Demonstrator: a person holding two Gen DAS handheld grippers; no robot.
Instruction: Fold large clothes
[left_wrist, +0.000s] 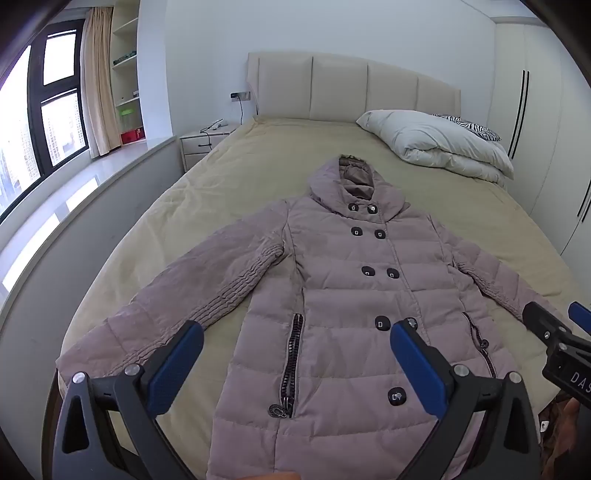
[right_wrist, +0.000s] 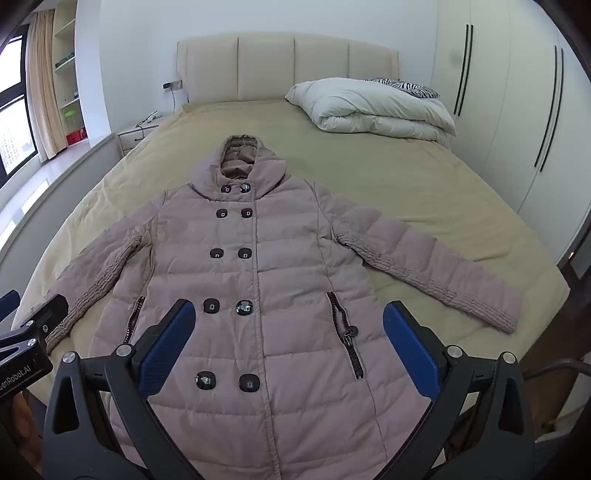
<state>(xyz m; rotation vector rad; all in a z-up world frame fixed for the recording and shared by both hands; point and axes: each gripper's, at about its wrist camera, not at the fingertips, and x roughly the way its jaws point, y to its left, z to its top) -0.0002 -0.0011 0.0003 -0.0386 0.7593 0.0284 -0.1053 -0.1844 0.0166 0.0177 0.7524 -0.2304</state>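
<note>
Coat (left_wrist: 354, 295) lies flat and buttoned on the bed (left_wrist: 258, 155), sleeves spread, hood toward the headboard (left_wrist: 351, 88). A folded duvet (left_wrist: 439, 144) sits well beyond it. Left tool (left_wrist: 295, 362) and right tool (right_wrist: 288, 332) both hover above the hem, fingers apart.

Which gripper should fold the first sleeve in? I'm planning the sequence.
Either, probably: both hover open over the coat. The left gripper sits nearer its own-side sleeve; the right gripper hangs more central.

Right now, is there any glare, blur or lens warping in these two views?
Left wrist view: window blown out, bed edges bowed by fisheye. Right wrist view: evenly lit, sharp coat, glints on its buttons, dark vignette corners.
</note>
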